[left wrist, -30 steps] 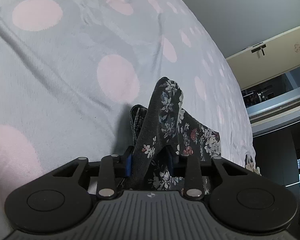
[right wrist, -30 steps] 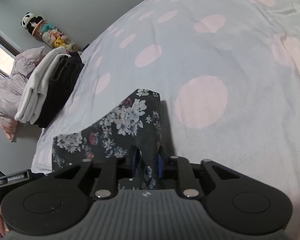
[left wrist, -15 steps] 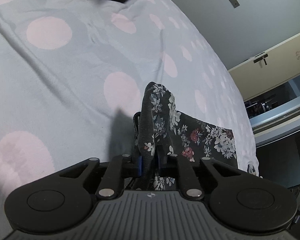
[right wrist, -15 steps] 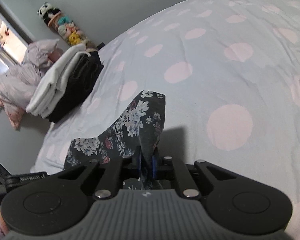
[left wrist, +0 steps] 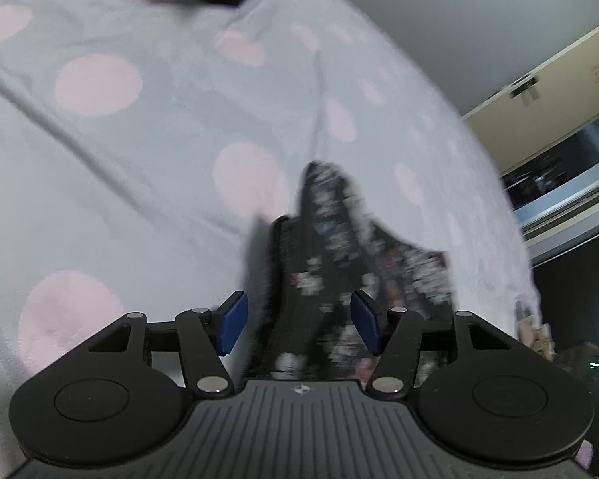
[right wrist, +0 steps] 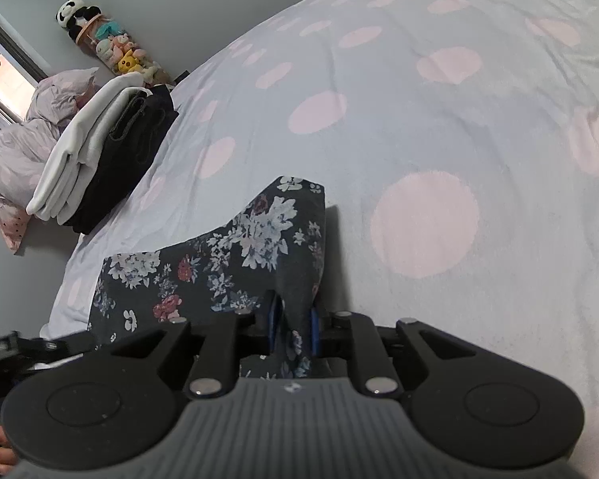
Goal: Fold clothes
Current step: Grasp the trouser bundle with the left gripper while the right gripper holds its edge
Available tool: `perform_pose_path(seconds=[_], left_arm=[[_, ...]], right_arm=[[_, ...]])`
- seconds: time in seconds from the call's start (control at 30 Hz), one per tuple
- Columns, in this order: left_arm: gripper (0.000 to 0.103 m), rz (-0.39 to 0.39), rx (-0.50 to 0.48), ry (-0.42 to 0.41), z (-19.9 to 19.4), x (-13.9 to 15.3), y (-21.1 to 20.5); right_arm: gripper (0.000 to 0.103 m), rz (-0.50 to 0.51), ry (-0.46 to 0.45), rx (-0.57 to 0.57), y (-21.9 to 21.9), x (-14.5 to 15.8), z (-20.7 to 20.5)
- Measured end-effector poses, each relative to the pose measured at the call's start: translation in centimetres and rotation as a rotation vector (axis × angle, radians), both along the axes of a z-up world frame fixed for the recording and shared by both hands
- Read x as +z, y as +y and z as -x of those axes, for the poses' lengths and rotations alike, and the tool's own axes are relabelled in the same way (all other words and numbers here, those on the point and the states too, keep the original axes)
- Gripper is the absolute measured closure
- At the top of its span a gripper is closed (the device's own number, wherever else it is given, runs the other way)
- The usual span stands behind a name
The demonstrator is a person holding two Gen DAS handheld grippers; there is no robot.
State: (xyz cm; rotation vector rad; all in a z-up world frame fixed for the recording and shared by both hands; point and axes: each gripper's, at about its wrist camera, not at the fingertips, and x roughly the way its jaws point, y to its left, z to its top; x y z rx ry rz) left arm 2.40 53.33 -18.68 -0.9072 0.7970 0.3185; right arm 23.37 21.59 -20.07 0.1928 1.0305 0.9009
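Left gripper (left wrist: 299, 321) released, jaws spread around floral garment (right wrist: 235, 251); right gripper (right wrist: 293, 329) clenched on it, over polka-dot bedspread (right wrist: 439, 127).

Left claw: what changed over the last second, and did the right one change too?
The left claw opened, letting go of the floral garment, which now stands loose between its blue pads. The right claw stays shut on the garment, over the polka-dot bedspread.

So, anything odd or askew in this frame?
One mismatch: the left tool is open around the dark floral garment, while the right tool is shut on it. Nothing looks spilled or damaged.
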Motion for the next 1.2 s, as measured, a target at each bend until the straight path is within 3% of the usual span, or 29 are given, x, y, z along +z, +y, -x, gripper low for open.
perform_pose_path(seconds=[0.17,0.43,0.53,0.67,0.8,1.2], left_arm=[[0.024,0.037,-0.016,0.003,-0.5,-1.2,0.7],[0.021,0.109,-0.056,-0.023,-0.8,-2.3,1.0],[0.025,0.129,-0.086,-0.030,-1.4,-2.5,0.9],[0.044,0.203,-0.093,-0.051,-1.7,-3.3,1.4],[0.053,0.263,-0.086,-0.064,-1.9,-4.0,1.6],[0.062,0.213,-0.085,-0.062,-2.1,-3.4,1.1]], right_arm=[[0.084,-0.017,0.023,-0.007,-0.3,-0.4,-0.2],[0.081,-0.029,0.058,-0.018,0.0,-0.9,-0.5],[0.081,-0.031,0.064,-0.019,0.1,-1.0,-0.6],[0.080,-0.031,0.063,-0.018,0.1,-1.1,-0.6],[0.080,-0.031,0.063,-0.017,0.2,-1.1,-0.6],[0.090,-0.108,0.114,-0.028,-0.5,-0.7,-0.8]])
